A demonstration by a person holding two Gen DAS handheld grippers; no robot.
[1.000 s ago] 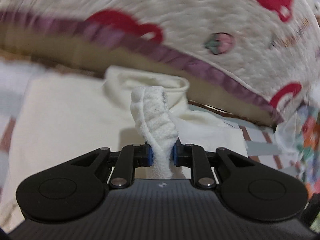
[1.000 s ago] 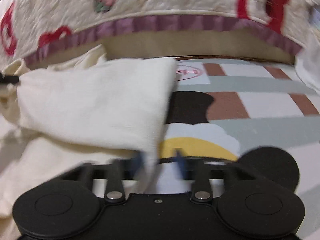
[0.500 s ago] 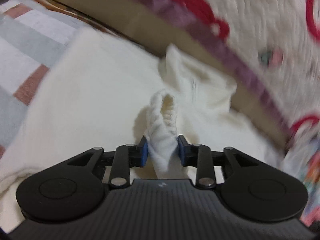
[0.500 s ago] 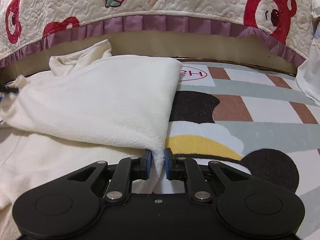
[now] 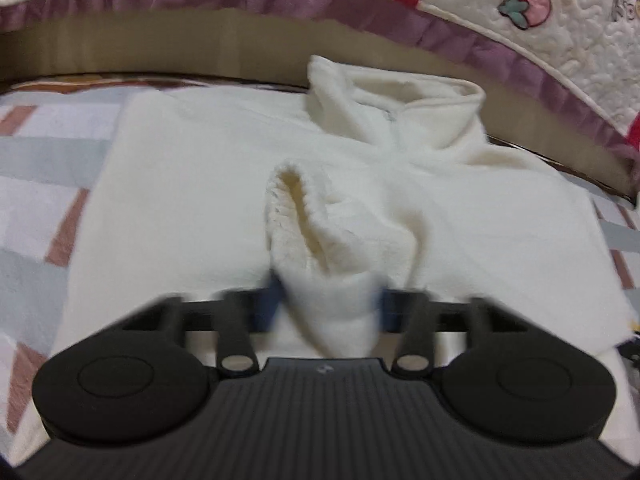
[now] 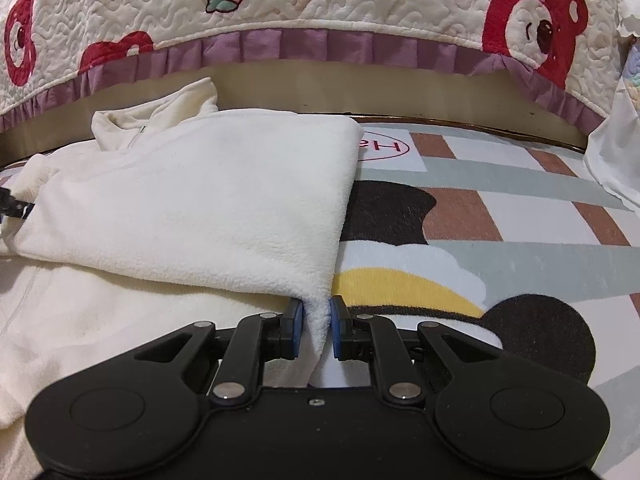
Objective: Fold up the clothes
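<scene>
1 cream fleece top [image 6: 192, 208]; 2 grippers, L [image 5: 326, 308] & R [image 6: 317, 326], both pinching it.

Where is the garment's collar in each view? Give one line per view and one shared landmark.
Left wrist: collar upper centre-right, beyond the cuff held in the left gripper.
Right wrist: collar upper left, behind the folded panel the right gripper holds.
Shared landmark: the purple ruffle just above it.
</scene>
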